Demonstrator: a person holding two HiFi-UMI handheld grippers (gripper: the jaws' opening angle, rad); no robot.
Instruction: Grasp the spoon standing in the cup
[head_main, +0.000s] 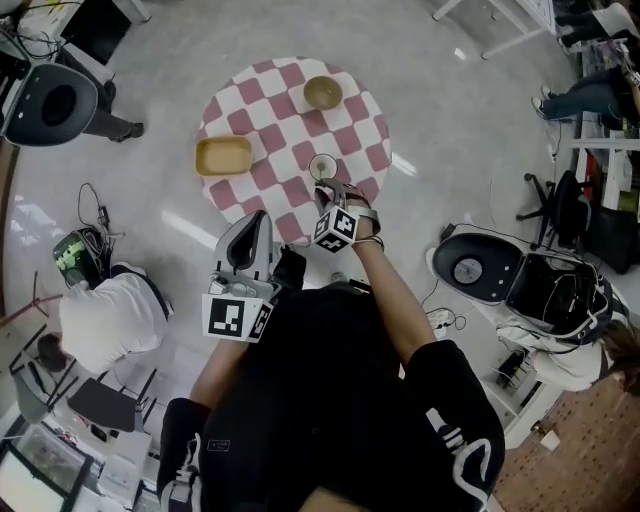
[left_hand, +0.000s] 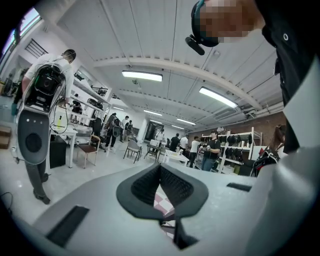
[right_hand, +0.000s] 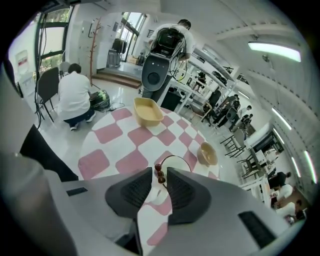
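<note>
A white cup (head_main: 322, 166) stands near the front right of the round pink-and-white checked table (head_main: 283, 128). A spoon with a dark red beaded handle (right_hand: 158, 170) stands in the cup (right_hand: 177, 161). My right gripper (right_hand: 159, 173) reaches over the cup (head_main: 329, 192). Its jaws stand narrowly open, one on each side of the spoon's beaded top, with a small gap showing. My left gripper (head_main: 252, 228) is held back by my body at the table's near edge. It points up at the ceiling (left_hand: 160, 166), shut on nothing.
A tan rectangular dish (head_main: 223, 155) lies at the table's left and a tan round bowl (head_main: 323, 92) at its far side. On the floor are a crouching person in white (head_main: 110, 315), a dark machine (head_main: 55, 100) and an open case (head_main: 475, 268).
</note>
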